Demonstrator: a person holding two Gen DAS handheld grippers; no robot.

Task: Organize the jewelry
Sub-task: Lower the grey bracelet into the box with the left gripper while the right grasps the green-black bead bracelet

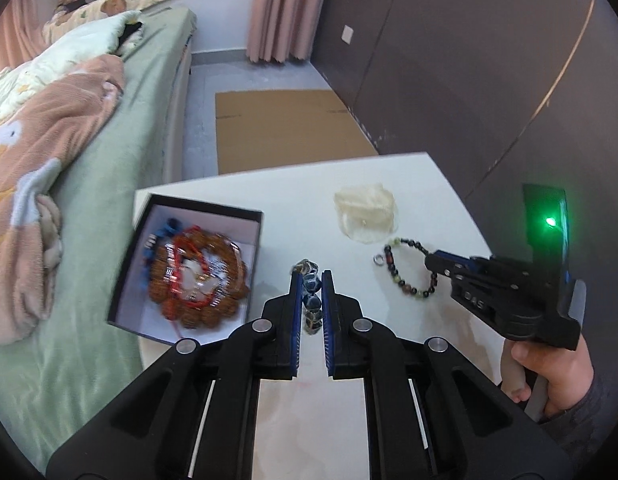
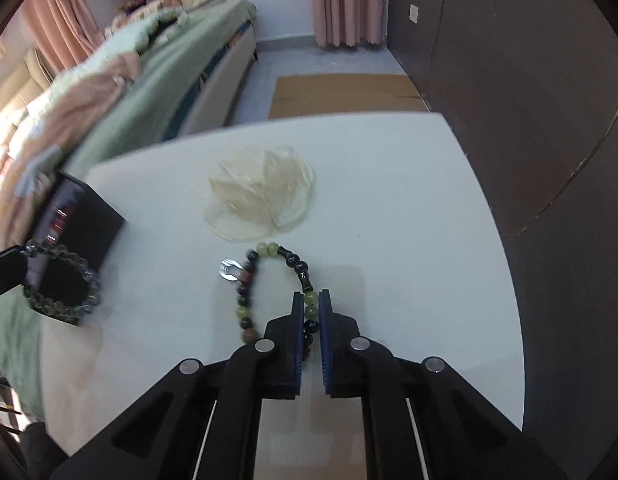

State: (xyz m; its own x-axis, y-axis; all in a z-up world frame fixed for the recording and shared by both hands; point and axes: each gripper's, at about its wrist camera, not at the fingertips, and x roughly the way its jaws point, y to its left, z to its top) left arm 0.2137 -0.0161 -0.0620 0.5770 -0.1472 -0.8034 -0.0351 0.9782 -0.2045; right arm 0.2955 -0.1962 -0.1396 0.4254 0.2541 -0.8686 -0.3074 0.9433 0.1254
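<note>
My left gripper (image 1: 311,276) is shut on a bracelet of dark blue-grey beads (image 1: 312,299) and holds it above the white table (image 1: 301,200), just right of an open black box (image 1: 245,212). The box holds a heap of brown and red bead jewelry (image 1: 197,280). In the right wrist view the held bracelet (image 2: 65,280) hangs as a ring from the left gripper beside the box (image 2: 93,216). My right gripper (image 2: 310,296) is shut on a bracelet of green and dark beads (image 2: 245,280) lying on the table. A small silver ring (image 2: 228,270) lies against that bracelet.
A crumpled translucent pouch (image 2: 265,196) lies on the table beyond the green bracelet. A bed with green sheet (image 1: 109,184) and a pink blanket runs along the table's left side. A dark wall (image 1: 469,60) stands to the right. Cardboard (image 1: 285,128) lies on the floor beyond.
</note>
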